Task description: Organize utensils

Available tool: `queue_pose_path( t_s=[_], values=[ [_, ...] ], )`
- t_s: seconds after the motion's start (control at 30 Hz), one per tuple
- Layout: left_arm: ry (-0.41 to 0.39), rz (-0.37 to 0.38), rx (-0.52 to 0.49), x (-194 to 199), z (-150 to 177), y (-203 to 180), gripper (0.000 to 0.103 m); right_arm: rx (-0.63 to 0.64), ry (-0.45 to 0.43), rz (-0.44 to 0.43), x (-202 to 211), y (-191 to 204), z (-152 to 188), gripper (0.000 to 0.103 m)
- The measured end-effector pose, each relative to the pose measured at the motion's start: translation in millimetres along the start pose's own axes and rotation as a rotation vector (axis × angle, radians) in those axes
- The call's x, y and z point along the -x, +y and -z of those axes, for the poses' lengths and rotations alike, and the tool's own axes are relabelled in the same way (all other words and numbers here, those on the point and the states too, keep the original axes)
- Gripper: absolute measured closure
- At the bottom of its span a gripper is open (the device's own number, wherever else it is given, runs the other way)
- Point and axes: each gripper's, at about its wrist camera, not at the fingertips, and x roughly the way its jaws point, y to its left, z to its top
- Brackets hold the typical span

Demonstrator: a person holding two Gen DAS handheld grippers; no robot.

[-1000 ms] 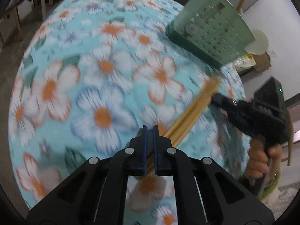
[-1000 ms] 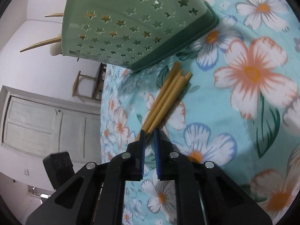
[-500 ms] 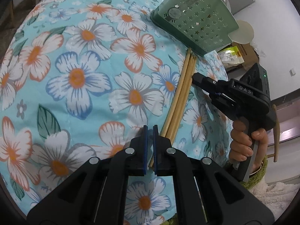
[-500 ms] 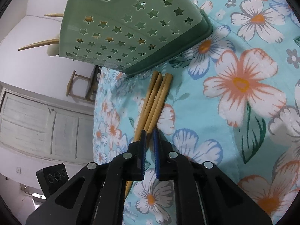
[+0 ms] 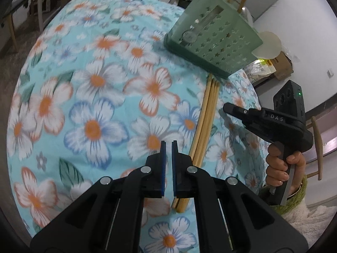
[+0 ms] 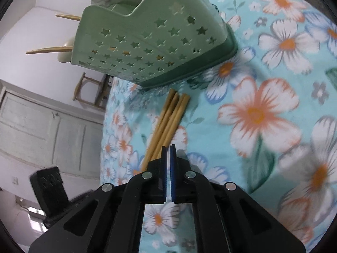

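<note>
Both the left gripper [image 5: 168, 144] and right gripper [image 6: 168, 147] are closed on nothing, just beside the bundled chopsticks [image 6: 168, 122] below the green holder [image 6: 147, 48].

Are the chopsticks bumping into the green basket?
Cannot tell. In the right wrist view the chopsticks end just beside the green basket's bottom edge, but shadow hides any gap; the left wrist view is no clearer.
</note>
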Motion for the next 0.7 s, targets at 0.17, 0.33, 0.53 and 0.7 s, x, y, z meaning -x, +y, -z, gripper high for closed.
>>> queue_pose_path(
  t_s=[0.17,0.33,0.53,0.7],
  values=[
    [-0.002,-0.005,-0.079,-14,-15,-16,0.096,-0.013,0.023,-0.038,0,-1,-5,0.1],
    [0.023,0.015,-0.128,-34,-25,-27,0.095,-0.081,0.05,-0.095,-7,-5,-2,0.086],
    [0.08,0.068,-0.128,-64,-34,-34,0.092,-0.125,0.064,-0.115,-21,-8,2,0.081],
    [0.101,0.114,-0.079,-78,-40,-29,0.092,-0.144,0.049,-0.115,-27,-10,2,0.084]
  ],
)
